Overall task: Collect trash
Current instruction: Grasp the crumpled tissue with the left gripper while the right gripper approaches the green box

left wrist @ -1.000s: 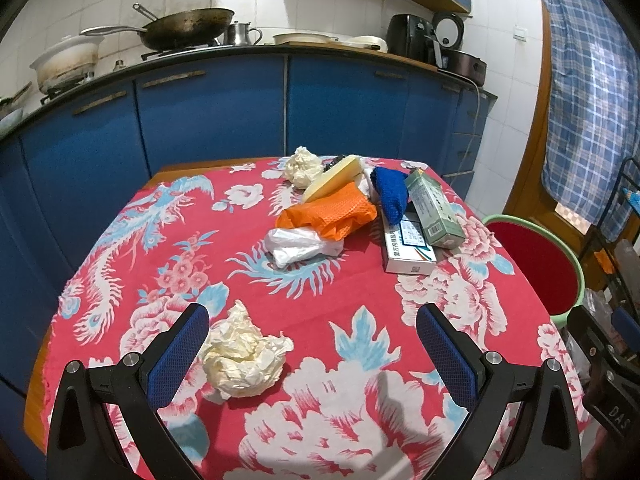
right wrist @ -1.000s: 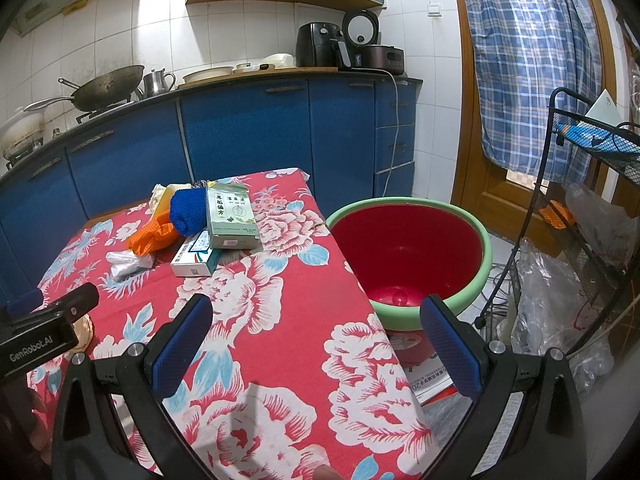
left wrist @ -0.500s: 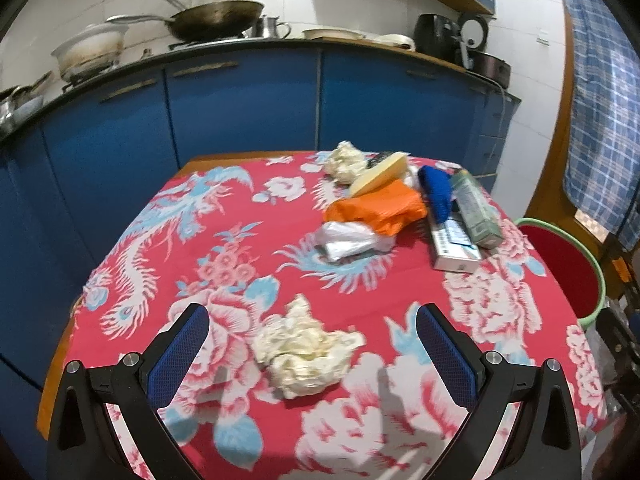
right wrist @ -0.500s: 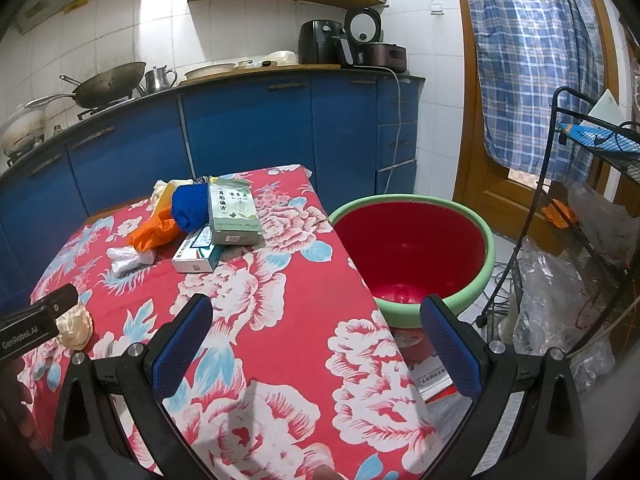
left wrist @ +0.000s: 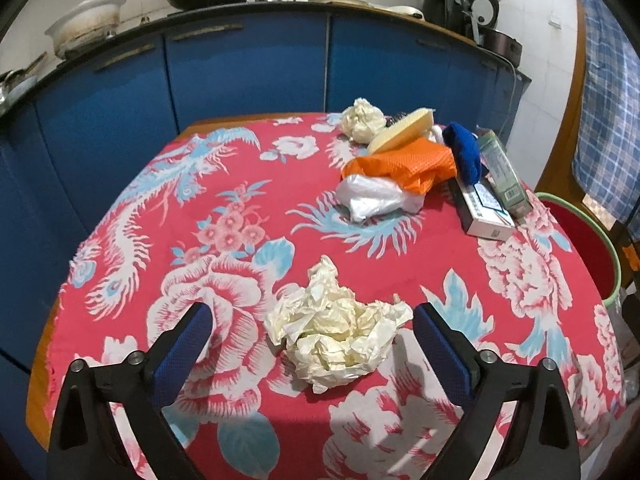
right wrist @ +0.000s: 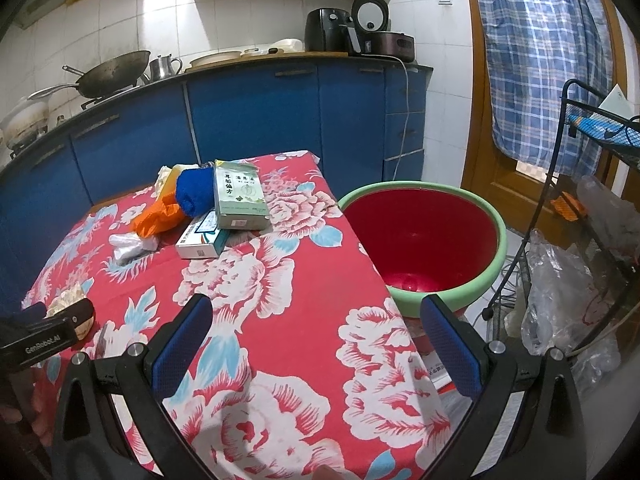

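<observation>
Since a second ago my left gripper (left wrist: 312, 336) has swung over the paper wad (left wrist: 336, 336), which now sits between its jaws, released and just starting to close, not yet touching. Clamping too shallow could pinch only a loose flap. Right gripper (right wrist: 316, 340) hangs unclenched, empty.

Near edge of bench (left wrist: 132, 216): crumpled paper (left wrist: 336, 332).
Far right corner: second paper ball (left wrist: 362, 120), sponge (left wrist: 404, 130), bags, cloth (left wrist: 464, 152), two boxes.
Right, beside bench: basin (right wrist: 424, 240) on floor.
</observation>
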